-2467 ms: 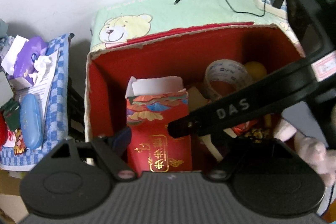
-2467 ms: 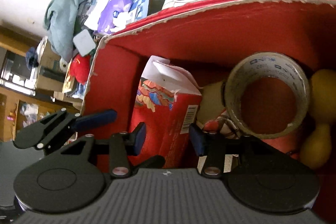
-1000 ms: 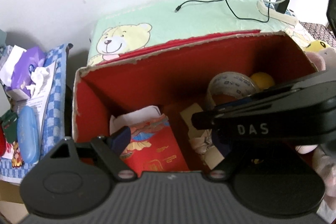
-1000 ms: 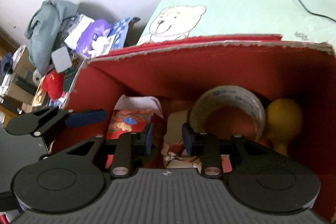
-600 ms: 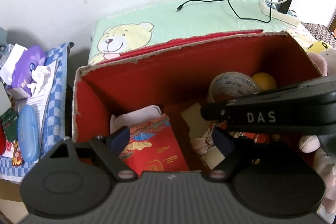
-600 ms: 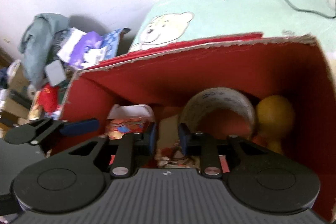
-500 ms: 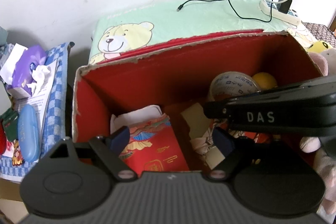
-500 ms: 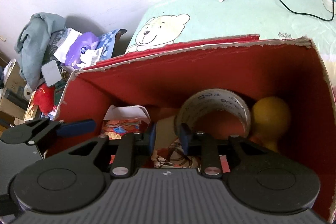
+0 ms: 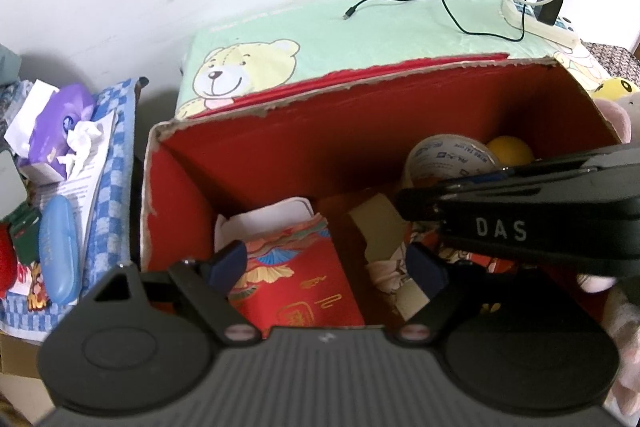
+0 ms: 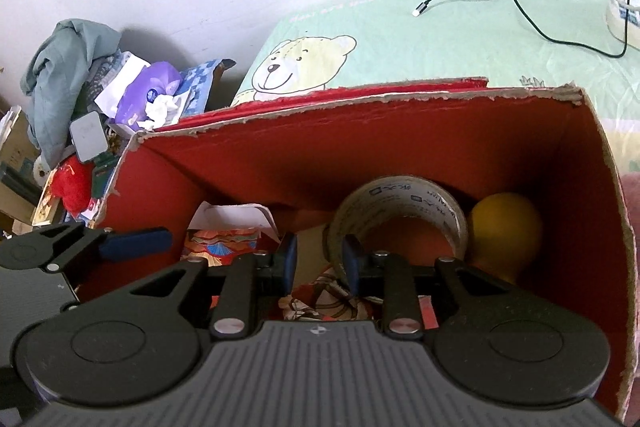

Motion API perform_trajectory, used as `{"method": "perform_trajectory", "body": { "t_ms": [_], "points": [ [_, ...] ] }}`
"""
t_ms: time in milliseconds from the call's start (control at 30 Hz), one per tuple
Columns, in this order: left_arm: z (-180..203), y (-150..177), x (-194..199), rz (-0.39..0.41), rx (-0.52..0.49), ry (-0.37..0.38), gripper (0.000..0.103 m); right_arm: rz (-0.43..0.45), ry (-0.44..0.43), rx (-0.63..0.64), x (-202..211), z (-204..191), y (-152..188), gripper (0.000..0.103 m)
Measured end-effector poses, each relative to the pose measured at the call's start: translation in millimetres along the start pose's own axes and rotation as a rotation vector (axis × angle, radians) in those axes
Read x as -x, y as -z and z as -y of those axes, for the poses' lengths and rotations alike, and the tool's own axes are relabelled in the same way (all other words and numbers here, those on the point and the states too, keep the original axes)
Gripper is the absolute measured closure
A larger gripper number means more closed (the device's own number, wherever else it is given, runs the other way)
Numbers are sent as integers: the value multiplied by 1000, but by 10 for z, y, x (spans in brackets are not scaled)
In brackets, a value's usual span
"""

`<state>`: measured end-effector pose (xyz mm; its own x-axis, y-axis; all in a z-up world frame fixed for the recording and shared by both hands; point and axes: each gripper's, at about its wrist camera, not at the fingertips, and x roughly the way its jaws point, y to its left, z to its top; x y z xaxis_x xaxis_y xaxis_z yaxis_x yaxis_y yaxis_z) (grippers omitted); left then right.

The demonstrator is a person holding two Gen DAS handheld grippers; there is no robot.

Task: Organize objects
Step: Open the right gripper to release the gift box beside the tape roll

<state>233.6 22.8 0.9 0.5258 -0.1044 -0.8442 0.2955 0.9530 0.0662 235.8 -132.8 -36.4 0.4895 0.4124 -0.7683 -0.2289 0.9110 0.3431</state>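
Against a white wall, a bear-print mat (image 9: 360, 39) lies behind the red cardboard box (image 10: 400, 135) that holds the things being organized. Inside the box, a red printed carton (image 9: 296, 267) stands toward its left wall, a tape roll (image 10: 400, 207) leans near its back wall, and a yellow gourd-shaped toy (image 10: 504, 231) sits at the box's right end, just beside the roll. The left tool (image 9: 324, 269) hangs released over the carton, its pads wide apart. The right tool (image 10: 318, 261) is half-closed over the box's middle, grasping nothing visible, one pad near the roll's rim. The carton looks light and stiff-sided but crushable; its flat faces below the open top seem the best hold. The roll appears rigid and dense, probably best pinched through its wall. A tissue pack (image 9: 52, 135) lies outside the box's left wall.
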Motion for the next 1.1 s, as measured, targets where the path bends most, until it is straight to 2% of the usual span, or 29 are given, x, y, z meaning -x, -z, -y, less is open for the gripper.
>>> {"method": "perform_trajectory", "body": {
  "t_ms": [267,667,1100],
  "points": [
    [-25,-7,8,5,22,6,9,-7,22,2,-5,-6,-6,74],
    [-15,-9,3,-8,9,12,9,1,24,-14,17,2,-1,74],
    [-7,-17,-2,-23,10,-14,9,31,48,-18,55,2,-1,74]
  ]
}}
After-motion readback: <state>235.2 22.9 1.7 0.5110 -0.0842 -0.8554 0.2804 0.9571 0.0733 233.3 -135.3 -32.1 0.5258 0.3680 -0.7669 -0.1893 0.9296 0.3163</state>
